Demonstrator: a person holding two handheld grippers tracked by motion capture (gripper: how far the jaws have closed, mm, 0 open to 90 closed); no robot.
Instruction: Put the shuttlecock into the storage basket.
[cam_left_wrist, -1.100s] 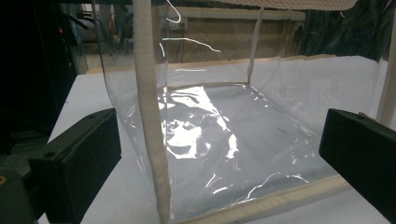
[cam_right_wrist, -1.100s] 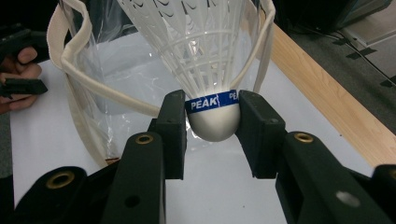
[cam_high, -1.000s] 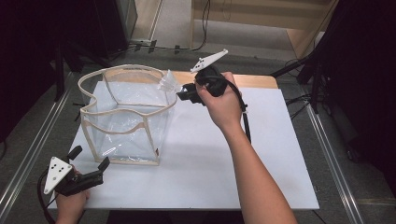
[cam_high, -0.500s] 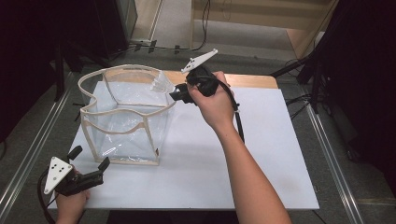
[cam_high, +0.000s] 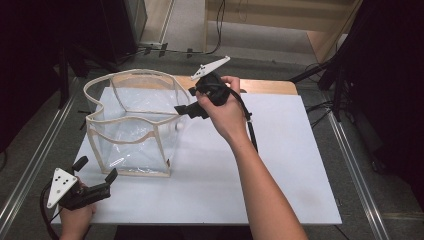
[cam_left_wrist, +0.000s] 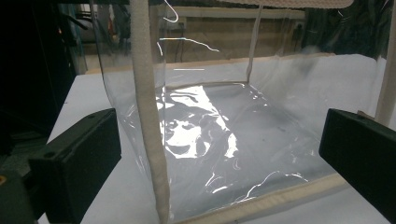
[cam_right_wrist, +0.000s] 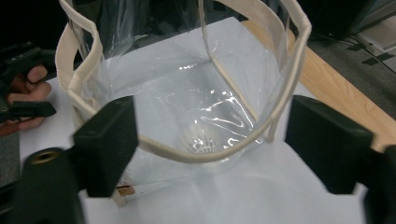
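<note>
A clear plastic bag (cam_high: 131, 131) with cream trim stands open on the white board (cam_high: 280, 165). My right gripper (cam_high: 186, 111) hangs over the bag's right rim and points down into it. Its jaws have just been opening and stand wide, with nothing between them. In the right gripper view (cam_right_wrist: 212, 126) I look into the bag (cam_right_wrist: 187, 93), where a small pale blurred thing (cam_right_wrist: 201, 142) shows low down; in the high view a small white thing (cam_high: 178, 126) shows just under the jaws. My left gripper (cam_high: 95, 187) rests open at the front left, facing the bag's corner seam (cam_left_wrist: 149, 121).
The board lies on a wooden table top (cam_high: 265, 86) framed by metal rails (cam_high: 360, 165). Dark stands and cables stand at the back. In the right gripper view the other hand with its gripper (cam_right_wrist: 23, 84) shows beyond the bag at the left.
My right gripper moved left over the bag's rim and its jaws opened. The crumpled white thing at its tips is gone from them. The left gripper stayed put.
</note>
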